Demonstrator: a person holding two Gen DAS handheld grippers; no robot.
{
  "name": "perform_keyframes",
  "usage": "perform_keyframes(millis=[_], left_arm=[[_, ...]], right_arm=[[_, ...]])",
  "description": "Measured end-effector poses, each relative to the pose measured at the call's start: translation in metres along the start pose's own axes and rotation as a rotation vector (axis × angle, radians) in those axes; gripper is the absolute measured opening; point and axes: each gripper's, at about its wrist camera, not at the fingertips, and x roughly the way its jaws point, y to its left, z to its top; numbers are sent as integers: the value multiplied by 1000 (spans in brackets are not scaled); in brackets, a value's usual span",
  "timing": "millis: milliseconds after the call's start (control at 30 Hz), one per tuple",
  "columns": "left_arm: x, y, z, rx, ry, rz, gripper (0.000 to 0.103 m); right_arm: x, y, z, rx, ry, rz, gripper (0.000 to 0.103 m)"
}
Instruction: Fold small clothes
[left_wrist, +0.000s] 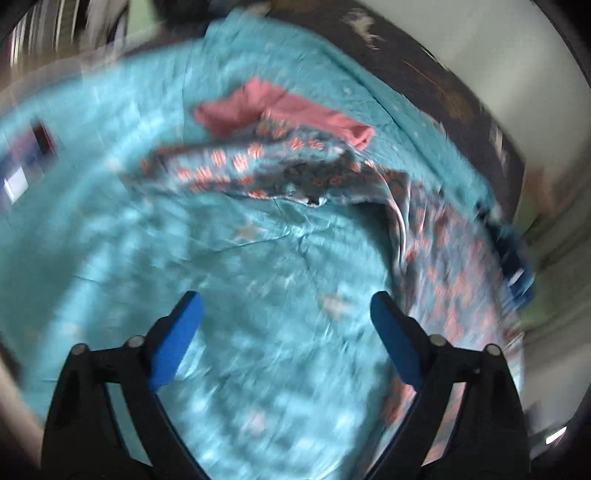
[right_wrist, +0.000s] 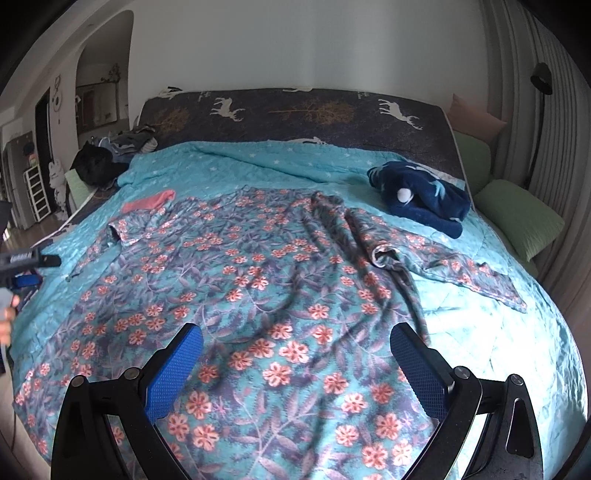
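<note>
A floral garment (right_wrist: 266, 280), teal with pink flowers, lies spread flat on the bed with both sleeves out to the sides. In the blurred left wrist view it (left_wrist: 266, 166) lies ahead and to the right. My right gripper (right_wrist: 295, 345) is open and empty, just above the garment's lower part. My left gripper (left_wrist: 286, 308) is open and empty over the bare teal bedspread (left_wrist: 110, 240), short of the garment. It also shows at the left edge of the right wrist view (right_wrist: 27, 264).
A pink cloth (right_wrist: 149, 201) lies beside the left sleeve; it also shows in the left wrist view (left_wrist: 280, 112). A dark blue fleece item (right_wrist: 421, 195) sits at the far right of the bed. Dark clothes (right_wrist: 110, 155) are piled far left. Green pillows (right_wrist: 517, 218) line the right edge.
</note>
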Motion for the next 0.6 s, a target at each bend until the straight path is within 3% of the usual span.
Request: perform_keyframes(millis=[67,233,333,500,600], left_arm=[[24,8,17,-96,46,-79,89],[72,29,45,-352,110,-196,88],[83,55,55,-516,86,-201,88],[86,91,65,-622,30,-138,88],[92,112,68,-684,7,-111,79]], right_arm=[[3,4,2,-1,0,-2,103],[10,11,7,-31,-1,-31,103],[15,12,9,-41,8,-47,103],[27,7,16,-27,27,-53,103],[37,6,21,-15,43,-49,103]])
